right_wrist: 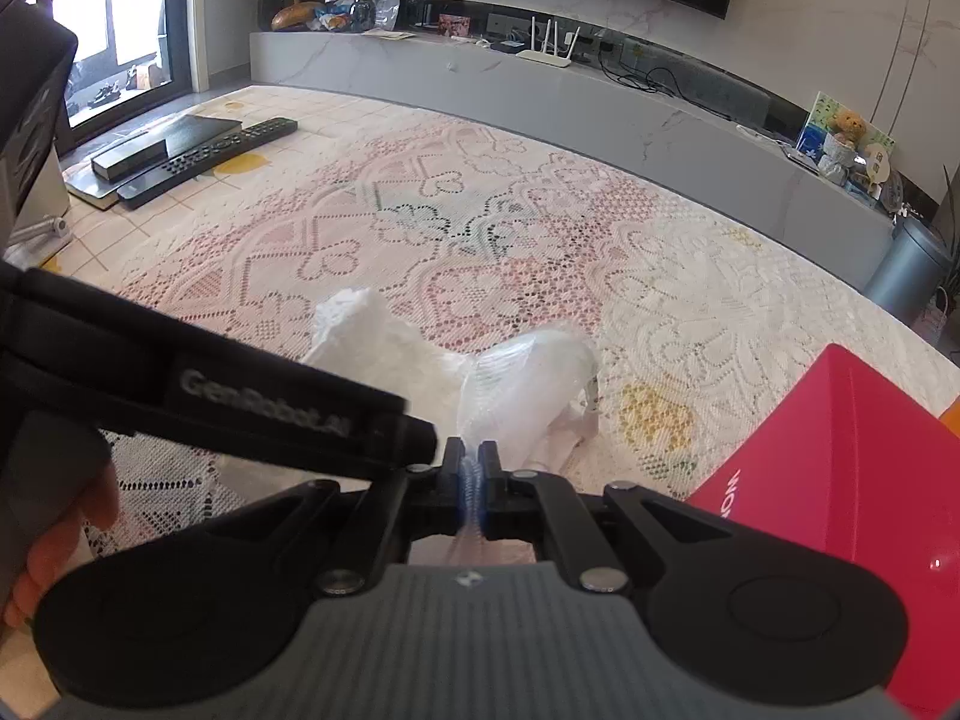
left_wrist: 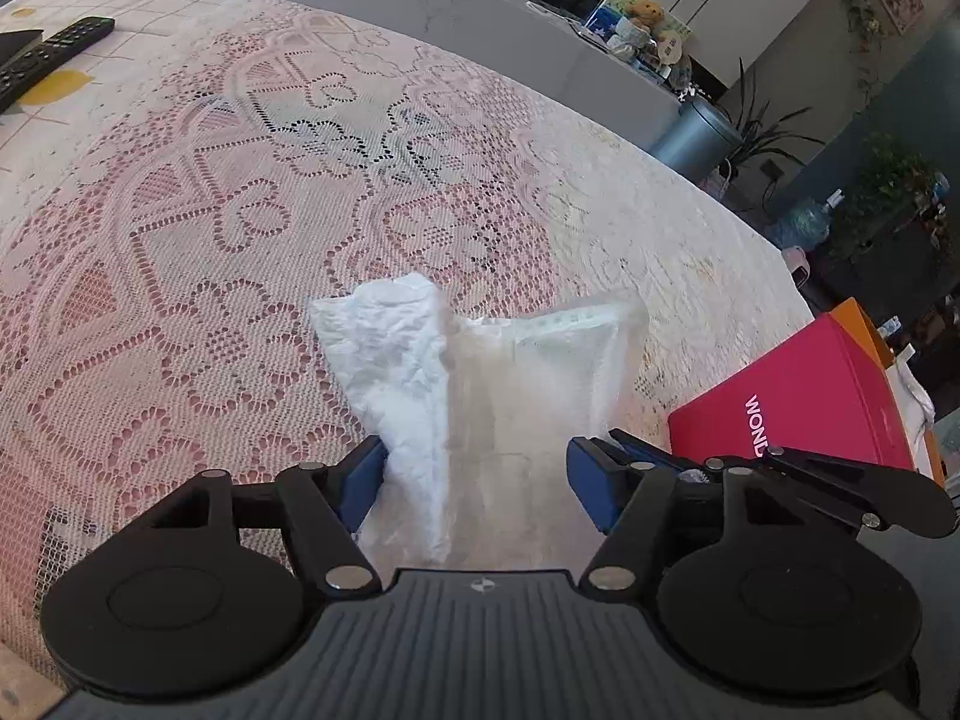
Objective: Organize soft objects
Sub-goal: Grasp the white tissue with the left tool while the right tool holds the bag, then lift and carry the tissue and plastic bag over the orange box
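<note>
Bagging step: tissue going into bag.
Right tongs (right_wrist: 474,468) pinch bag (right_wrist: 528,378); left tongs (left_wrist: 477,474) open astride tissue (left_wrist: 402,372), beside box (left_wrist: 804,396). Next: grip.

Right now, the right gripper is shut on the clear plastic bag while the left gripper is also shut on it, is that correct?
Not quite: the left gripper is open, its fingers either side of the plastic bag, as the left wrist view shows. The right gripper is indeed shut on it.
</note>
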The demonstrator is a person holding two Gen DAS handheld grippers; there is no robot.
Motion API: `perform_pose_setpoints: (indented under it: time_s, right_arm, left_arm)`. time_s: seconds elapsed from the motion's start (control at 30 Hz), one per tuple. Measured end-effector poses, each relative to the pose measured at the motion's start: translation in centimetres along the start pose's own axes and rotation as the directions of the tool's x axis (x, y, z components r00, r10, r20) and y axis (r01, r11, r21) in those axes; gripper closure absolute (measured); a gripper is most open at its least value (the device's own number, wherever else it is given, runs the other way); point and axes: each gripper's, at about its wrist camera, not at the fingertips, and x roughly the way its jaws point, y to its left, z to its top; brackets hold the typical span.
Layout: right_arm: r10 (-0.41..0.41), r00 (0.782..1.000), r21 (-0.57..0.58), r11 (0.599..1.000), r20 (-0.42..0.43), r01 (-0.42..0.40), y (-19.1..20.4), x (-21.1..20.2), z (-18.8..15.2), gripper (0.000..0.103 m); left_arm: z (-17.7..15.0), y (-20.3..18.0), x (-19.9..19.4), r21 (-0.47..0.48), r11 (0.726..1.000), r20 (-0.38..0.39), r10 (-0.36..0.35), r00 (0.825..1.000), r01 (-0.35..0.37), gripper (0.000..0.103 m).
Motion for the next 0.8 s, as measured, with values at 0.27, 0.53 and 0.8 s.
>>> perform_pose_setpoints:
  time_s: [0.27, 0.53, 0.8]
  right_arm:
    - [0.007, 1.000, -0.002, 1.000, -0.002, -0.007, 0.0, 0.0, 0.0, 0.102]
    - [-0.018, 0.998, 0.025, 1.000, 0.068, 0.016, -0.8, -2.8, 0.6, 0.103]
    - [-0.041, 0.985, 0.098, 0.995, 0.170, 0.025, -2.0, -8.6, 0.5, 0.103]
  left_arm:
    - [0.0, -0.3, 0.1, 0.037, 0.997, 0.027, 0.065, 0.998, -0.066, 0.094]
    - [-0.5, -1.6, -3.9, 0.075, 0.995, 0.158, 0.059, 0.986, -0.072, 0.095]
    - [-1.5, -2.0, -9.5, 0.021, 0.997, 0.263, 0.070, 0.962, -0.078, 0.095]
